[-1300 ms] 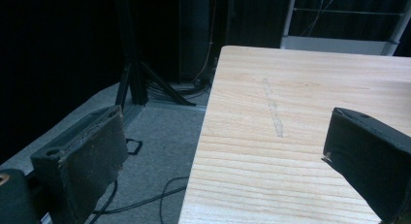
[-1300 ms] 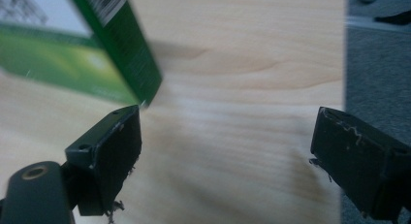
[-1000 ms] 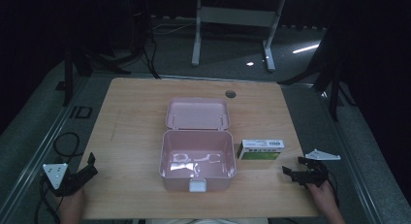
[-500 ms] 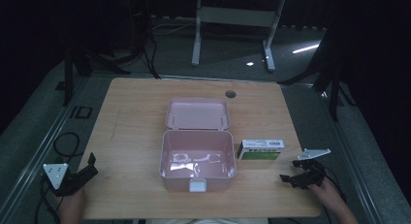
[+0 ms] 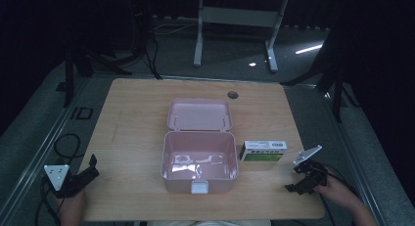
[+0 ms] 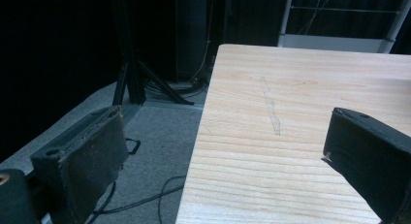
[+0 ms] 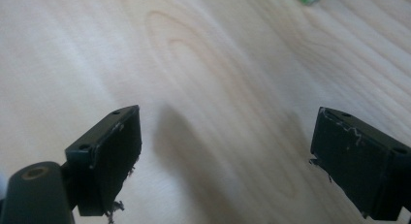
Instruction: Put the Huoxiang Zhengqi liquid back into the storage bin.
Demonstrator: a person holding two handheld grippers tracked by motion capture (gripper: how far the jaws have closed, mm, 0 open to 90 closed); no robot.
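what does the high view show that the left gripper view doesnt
High view alone: the open pink box at the table's middle, its lid laid back; the green and white carton to its right; the right hand-held gripper near the right edge, jaws apart; and the left hand-held gripper seen from outside.

Left gripper view alone: a close look between that hand-held gripper's two spread black jaws, a pale streak on the wood, and cables on the grey floor beside the table edge.

Both: the wooden table and the dark surroundings.
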